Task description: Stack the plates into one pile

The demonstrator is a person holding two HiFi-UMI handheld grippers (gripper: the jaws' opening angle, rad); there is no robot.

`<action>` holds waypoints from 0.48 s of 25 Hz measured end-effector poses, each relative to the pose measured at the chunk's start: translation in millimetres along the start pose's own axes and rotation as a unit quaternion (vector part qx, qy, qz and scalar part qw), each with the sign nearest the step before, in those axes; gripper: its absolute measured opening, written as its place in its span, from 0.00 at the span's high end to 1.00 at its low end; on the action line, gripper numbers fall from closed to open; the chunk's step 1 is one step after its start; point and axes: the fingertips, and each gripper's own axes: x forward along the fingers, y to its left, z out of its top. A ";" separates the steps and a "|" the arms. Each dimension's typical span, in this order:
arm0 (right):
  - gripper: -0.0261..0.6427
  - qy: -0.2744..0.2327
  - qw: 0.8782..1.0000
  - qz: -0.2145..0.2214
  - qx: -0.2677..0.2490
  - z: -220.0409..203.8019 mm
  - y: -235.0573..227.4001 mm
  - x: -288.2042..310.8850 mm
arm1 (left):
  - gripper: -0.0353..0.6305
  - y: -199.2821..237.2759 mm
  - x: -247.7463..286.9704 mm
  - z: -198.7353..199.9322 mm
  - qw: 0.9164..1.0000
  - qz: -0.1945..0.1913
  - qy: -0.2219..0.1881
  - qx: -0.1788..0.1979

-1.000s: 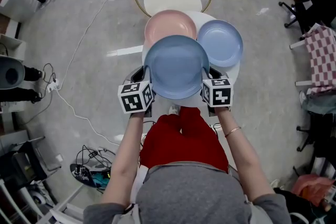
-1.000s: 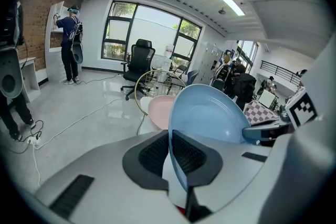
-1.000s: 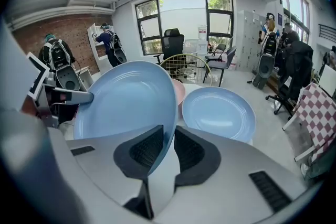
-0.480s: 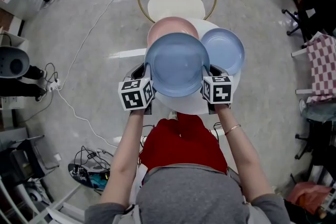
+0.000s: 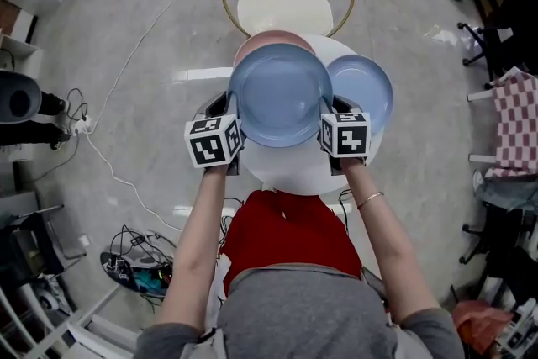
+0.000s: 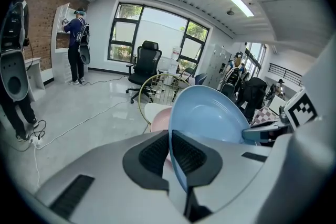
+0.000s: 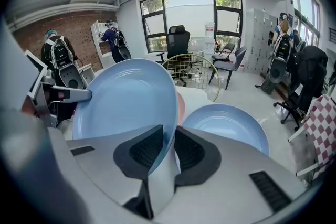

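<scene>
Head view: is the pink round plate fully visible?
No, only the far rim of the pink round plate shows past the large blue round plate.
</scene>
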 end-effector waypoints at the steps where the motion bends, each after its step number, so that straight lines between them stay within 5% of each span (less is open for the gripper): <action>1: 0.84 0.002 1.000 0.001 -0.001 2.5 -2.2 4.3 | 0.90 0.7 4.8 1.8 1.000 0.002 0.001 -0.002; 12: 0.84 0.020 1.000 0.013 -0.008 28.6 -20.5 49.1 | 0.90 10.4 51.2 20.0 1.000 0.016 0.016 -0.015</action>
